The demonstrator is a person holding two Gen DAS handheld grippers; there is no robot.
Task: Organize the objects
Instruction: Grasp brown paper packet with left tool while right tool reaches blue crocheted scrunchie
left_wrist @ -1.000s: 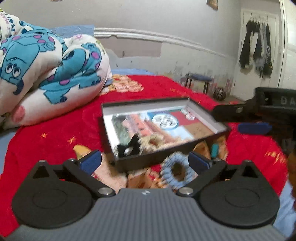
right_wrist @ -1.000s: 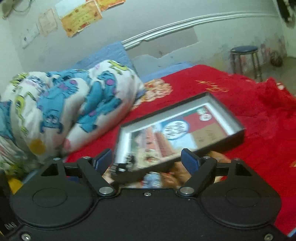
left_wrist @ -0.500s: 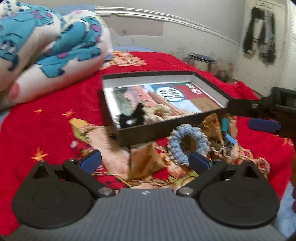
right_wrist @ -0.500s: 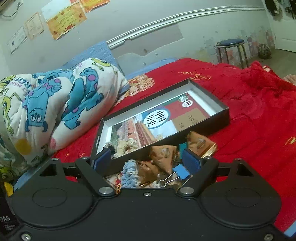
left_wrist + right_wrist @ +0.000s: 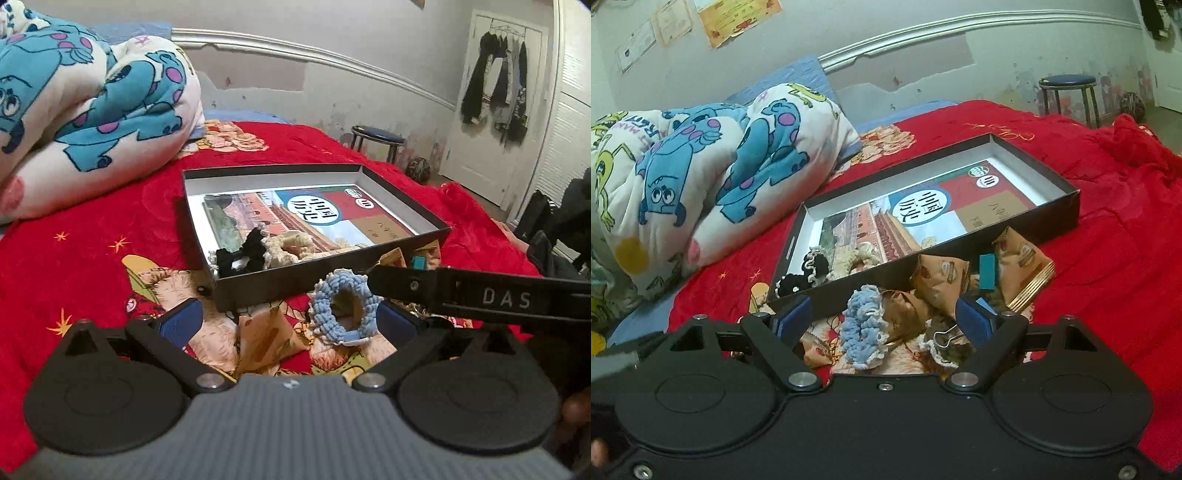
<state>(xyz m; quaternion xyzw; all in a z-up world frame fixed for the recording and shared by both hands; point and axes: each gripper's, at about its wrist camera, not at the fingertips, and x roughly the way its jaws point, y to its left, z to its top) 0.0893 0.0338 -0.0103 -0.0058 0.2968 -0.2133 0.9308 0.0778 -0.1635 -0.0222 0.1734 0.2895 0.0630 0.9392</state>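
A: Red bed cover (image 5: pixel 1108 229) lay under everything. What sat nearest?

B: Both grippers were wide and held nothing. The left gripper (image 5: pixel 288 321) and the right gripper (image 5: pixel 882 317) had pulled back from the box a moment before, so the blue scrunchie (image 5: pixel 862 328) and brown packets (image 5: pixel 938 277) showed between them.

A: And farther?

B: The black box (image 5: pixel 258 284) already held a black scrunchie (image 5: pixel 240 254). I think the blue one goes in next.
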